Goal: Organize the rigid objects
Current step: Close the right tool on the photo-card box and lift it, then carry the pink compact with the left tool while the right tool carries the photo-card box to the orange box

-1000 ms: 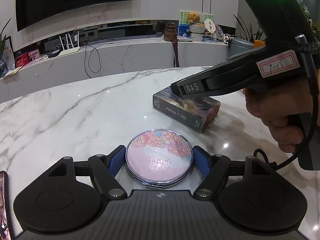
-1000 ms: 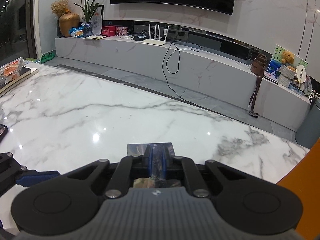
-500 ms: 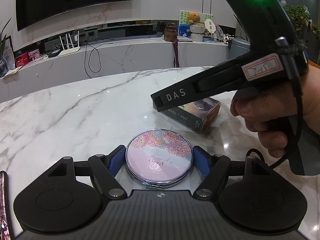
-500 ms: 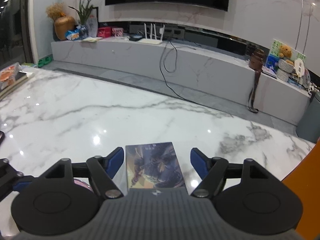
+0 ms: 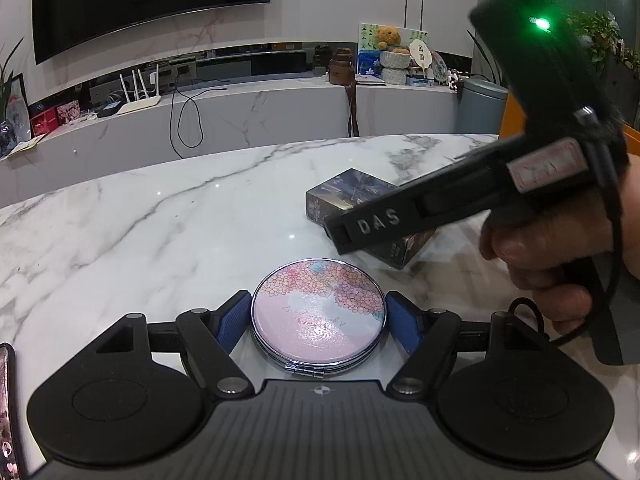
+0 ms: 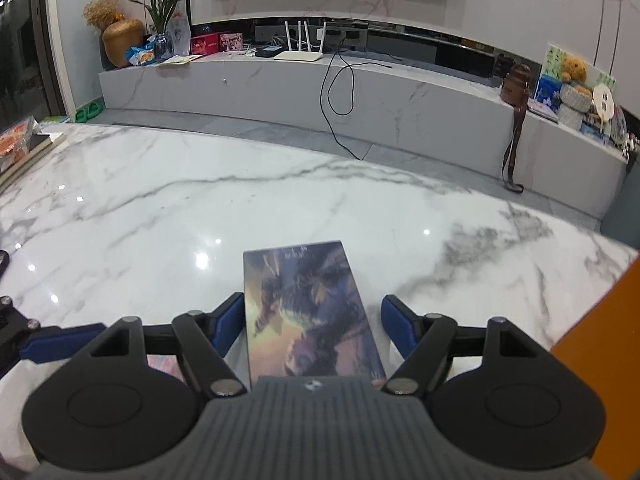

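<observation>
A round pink floral compact mirror (image 5: 318, 316) lies flat on the white marble table (image 5: 160, 240), and my left gripper (image 5: 318, 308) is shut on it, a blue pad against each side. A dark photo card box (image 5: 352, 188) lies just behind it to the right. My right gripper (image 6: 312, 312) hangs over that box (image 6: 308, 300), open, with the box between its jaws. Its left pad sits close to the box's edge and the right pad stands clear of it. A hand (image 5: 540, 264) holds the right gripper's handle.
A phone (image 5: 6, 400) lies at the table's near left edge. Books and a snack pack (image 6: 20, 144) sit at the far left of the table. An orange surface (image 6: 600, 360) borders the table on the right. Bare marble stretches beyond the box.
The right gripper's jaws have gone from shut to open and now straddle the card box, and it has drawn back toward the right. The left gripper and the compact have not moved.
</observation>
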Available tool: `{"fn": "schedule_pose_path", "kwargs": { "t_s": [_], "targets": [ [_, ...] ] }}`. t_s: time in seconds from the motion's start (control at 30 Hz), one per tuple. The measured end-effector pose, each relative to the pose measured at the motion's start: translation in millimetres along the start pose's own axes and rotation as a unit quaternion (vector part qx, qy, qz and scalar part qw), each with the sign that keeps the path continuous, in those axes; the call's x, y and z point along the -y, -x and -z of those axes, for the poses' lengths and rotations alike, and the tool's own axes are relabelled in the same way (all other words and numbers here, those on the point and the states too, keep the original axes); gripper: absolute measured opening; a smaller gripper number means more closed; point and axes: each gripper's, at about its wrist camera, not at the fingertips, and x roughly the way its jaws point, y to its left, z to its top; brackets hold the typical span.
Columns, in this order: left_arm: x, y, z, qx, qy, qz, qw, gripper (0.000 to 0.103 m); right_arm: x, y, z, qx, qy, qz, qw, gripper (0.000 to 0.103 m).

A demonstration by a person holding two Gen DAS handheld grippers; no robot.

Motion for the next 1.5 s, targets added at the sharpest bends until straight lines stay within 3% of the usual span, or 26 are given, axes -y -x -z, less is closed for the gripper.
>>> {"fn": "schedule_pose_path", "kwargs": {
  "t_s": [0.1, 0.17, 0.67, 1.23, 1.5],
  "targets": [
    [-0.5, 0.9, -0.1, 0.001, 0.000, -0.001, 1.0000, 0.084, -1.4, 3.1, 2.9, 0.001, 0.006, -0.001, 1.000, 0.071],
    [-2.1, 0.7, -0.9, 0.001, 0.000, 0.000, 1.0000, 0.084, -1.9, 4.6, 3.7, 0.002, 0.010, -0.008, 1.000, 0.061],
    [-0.8, 1.8, -5.2, -0.002, 0.005, 0.014, 0.9999, 0.083, 10.9, 33.2, 5.8, -0.007, 0.026, 0.018, 0.999, 0.058],
    [9.4, 31.4, -19.5, 0.019, -0.017, 0.012, 0.9996, 0.083, 44.3, 134.4, -18.8, 0.051, -0.002, 0.044, 0.998, 0.058],
    [18.9, 57.2, -32.3, 0.036, -0.042, -0.005, 0.9984, 0.083, 60.6, 177.1, -16.8, 0.075, -0.020, 0.051, 0.996, 0.058]
  ]
}}
